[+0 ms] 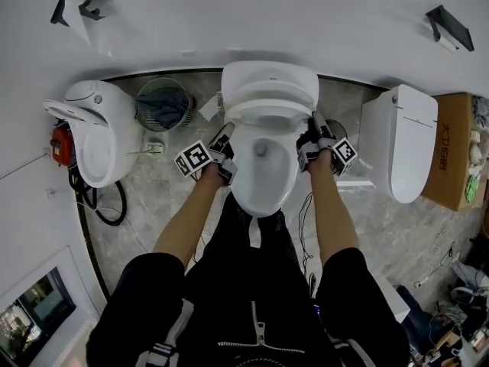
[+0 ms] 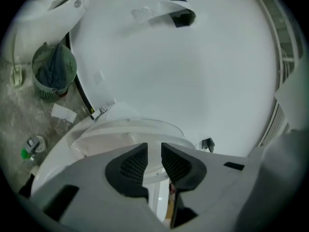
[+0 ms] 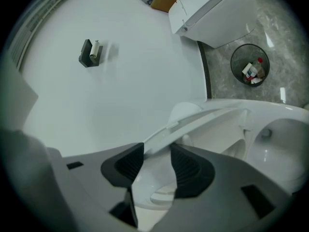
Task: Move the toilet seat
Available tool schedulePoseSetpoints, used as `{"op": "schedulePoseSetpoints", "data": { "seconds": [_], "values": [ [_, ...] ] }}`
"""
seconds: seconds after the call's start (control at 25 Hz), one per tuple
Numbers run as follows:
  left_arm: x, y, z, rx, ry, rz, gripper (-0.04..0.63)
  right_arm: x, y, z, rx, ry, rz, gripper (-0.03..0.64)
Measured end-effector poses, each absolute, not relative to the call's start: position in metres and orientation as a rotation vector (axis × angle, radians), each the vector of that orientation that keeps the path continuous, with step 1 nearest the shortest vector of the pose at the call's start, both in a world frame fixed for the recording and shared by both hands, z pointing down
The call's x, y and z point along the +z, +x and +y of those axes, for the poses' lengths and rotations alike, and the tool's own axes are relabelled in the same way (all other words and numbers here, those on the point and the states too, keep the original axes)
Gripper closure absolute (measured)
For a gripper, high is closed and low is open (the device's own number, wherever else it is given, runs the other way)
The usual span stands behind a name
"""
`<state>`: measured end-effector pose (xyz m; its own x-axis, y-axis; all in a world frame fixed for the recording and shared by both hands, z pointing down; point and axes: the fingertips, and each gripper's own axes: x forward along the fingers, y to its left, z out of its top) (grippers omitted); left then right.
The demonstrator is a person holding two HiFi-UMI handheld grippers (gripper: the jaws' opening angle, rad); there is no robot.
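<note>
toilet seat (image 1: 267, 115) sits raised at far end of bowl (image 1: 263, 170). right gripper (image 1: 315, 132), jaws part-open, clamps its right edge; left gripper (image 1: 224, 145) narrowed to a slit, nothing pinched. secure left grip first, then swing both evenly

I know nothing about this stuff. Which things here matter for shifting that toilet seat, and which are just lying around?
In the job: toilet seat, middle toilet, left gripper, right gripper.
Lying about: left toilet, right toilet, waste bin, cardboard box, wall paper holder.
</note>
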<state>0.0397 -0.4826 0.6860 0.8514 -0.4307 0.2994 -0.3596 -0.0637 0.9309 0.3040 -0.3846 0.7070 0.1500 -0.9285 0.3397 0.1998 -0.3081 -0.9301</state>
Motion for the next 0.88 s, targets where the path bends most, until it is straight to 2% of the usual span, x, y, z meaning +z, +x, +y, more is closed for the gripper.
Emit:
{"op": "schedulePoseSetpoints", "data": {
  "seconds": [0.16, 0.4, 0.68, 0.76, 0.88],
  "values": [
    [0.681, 0.030, -0.466, 0.070, 1.834, -0.647, 0.595, 0.714, 0.312, -0.397, -1.377, -1.423, 0.775, 0.430],
    [0.670, 0.018, -0.440, 0.191, 1.981, -0.647, 0.595, 0.715, 0.320, -0.411, -1.372, -1.400, 0.738, 0.430],
    [0.643, 0.000, -0.429, 0.192, 2.062, -0.666, 0.595, 0.693, 0.316, -0.409, -1.304, -1.488, 0.905, 0.423],
    [0.635, -0.004, -0.426, 0.179, 2.085, -0.696, 0.595, 0.682, 0.307, -0.400, -1.308, -1.560, 1.030, 0.436],
    [0.623, -0.006, -0.418, 0.176, 2.133, -0.729, 0.595, 0.662, 0.291, -0.386, -1.299, -1.707, 1.280, 0.506]
  ]
}}
